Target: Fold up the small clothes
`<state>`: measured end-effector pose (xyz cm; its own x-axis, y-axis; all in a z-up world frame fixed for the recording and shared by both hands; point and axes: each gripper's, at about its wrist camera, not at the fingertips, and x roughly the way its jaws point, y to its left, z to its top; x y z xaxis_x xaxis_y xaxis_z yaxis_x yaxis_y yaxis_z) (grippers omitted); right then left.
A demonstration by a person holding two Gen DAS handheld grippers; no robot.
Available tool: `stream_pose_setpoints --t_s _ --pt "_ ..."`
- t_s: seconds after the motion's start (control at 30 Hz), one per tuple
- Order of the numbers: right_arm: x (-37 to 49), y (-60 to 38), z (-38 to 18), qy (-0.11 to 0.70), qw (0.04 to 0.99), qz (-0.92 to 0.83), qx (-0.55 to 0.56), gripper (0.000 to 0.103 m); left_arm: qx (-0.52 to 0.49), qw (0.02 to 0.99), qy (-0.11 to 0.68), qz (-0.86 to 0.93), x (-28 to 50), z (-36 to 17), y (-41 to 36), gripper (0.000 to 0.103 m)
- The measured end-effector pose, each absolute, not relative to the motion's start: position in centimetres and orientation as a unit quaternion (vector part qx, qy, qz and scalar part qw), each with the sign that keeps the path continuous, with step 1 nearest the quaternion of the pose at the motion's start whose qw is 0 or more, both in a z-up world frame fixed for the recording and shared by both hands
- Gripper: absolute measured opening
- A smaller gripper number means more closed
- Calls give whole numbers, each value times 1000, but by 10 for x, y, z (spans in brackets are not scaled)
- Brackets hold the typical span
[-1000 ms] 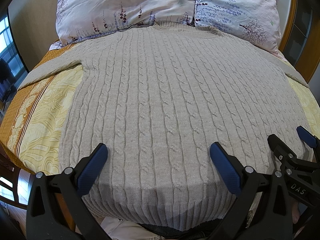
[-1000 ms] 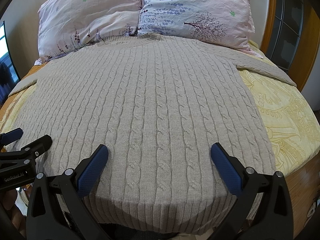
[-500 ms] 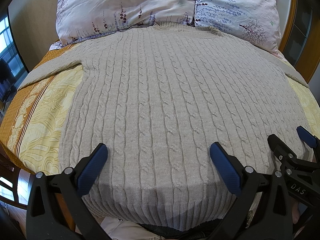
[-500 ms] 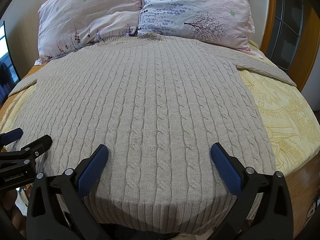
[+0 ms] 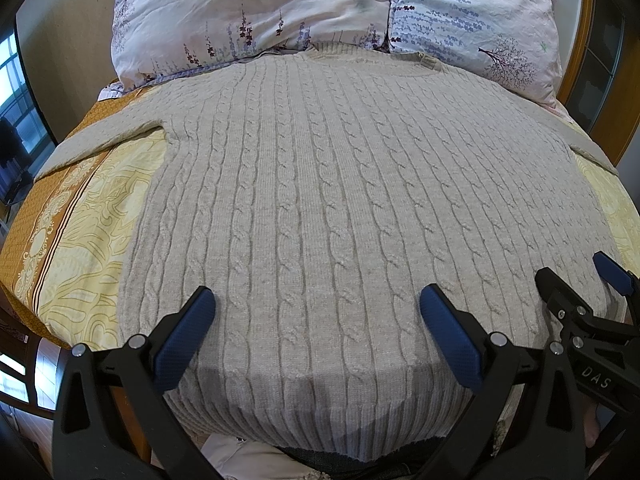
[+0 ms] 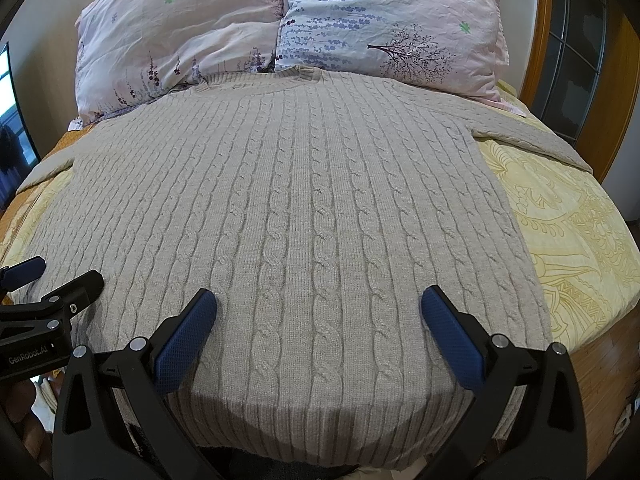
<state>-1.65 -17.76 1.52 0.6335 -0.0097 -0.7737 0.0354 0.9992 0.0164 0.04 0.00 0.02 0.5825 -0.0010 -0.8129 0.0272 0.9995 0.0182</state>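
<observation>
Left gripper (image 5: 316,316): fingers spread wide, gripping nothing, poised low in the frame over the hem end of the sweater (image 5: 340,200).
Right gripper (image 6: 318,316): same story, spread wide and empty, over the hem in the lower middle of its own view.
Sweater: beige cable-knit, laid flat and unfolded on the yellow bedspread (image 6: 568,232); it fills the middle of both frames.
Long axis: runs straight away from both sets of fingers, hem at the bottom edge, collar at the top against the pillows (image 6: 288,28).
Sleeves: one trails off to upper left, one to upper right.
Nearer hand: neither, I'd say; the grippers sit side by side at the hem, each closer to its own side seam and sleeve.
</observation>
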Motion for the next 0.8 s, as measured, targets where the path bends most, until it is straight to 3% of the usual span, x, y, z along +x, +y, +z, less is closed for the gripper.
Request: stream_pose_setpoints --t_s 0.63,0.8 --pt "-8 -180 13 433 900 55 -15 102 23 870 492 -19 13 2 0 101" --pt "4 -213 25 413 907 67 53 102 20 878 478 -33 23 6 5 101"
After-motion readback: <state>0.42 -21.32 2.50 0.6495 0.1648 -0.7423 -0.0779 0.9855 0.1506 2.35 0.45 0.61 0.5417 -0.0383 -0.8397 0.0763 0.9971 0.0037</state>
